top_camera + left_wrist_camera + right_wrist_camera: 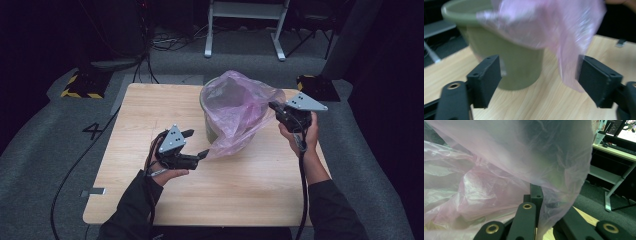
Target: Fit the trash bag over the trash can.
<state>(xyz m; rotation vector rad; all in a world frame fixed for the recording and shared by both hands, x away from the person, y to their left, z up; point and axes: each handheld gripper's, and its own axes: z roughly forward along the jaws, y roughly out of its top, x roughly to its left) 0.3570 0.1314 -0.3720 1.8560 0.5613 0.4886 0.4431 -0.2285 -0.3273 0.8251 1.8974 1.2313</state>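
- Pinching the pink bag [235,112] edge: right gripper [276,107], at 3 o'clock of the green bucket [506,62]
- Left gripper [196,144] released, jaws spread, bag tail hanging between them

bag: pink plastic bag [499,170], thin, see-through, crumpled, covers frame from 9 to 1 o'clock
gripper: right gripper [536,195] at 6 o'clock, jaws closed together, bag film pinched betw. them
table: wood table [586,216], small part at 5 o'clock
bkgd: white desk frame [610,187] on grey floor, 3 o'clock
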